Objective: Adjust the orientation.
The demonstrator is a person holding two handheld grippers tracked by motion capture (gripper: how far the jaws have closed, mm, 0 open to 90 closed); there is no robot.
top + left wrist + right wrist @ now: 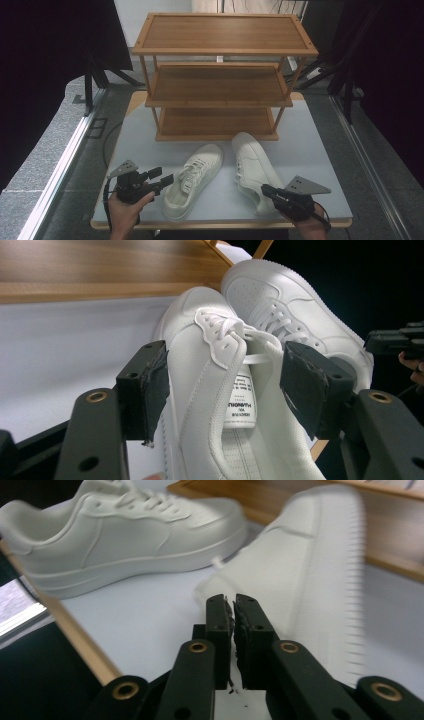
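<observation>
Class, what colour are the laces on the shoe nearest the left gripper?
White, matching the shoe; the laces show best in the left gripper view.

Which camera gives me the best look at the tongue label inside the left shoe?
The left gripper view: the tongue label sits close, between that gripper's open jaws. The high view shows the left shoe whole but too small for the label. The right gripper view shows its outer side.

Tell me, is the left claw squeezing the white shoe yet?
Apart. In the left gripper view, the left claw stands open around the heel end of the left shoe, with a gap between each pad and the shoe's sides.
</observation>
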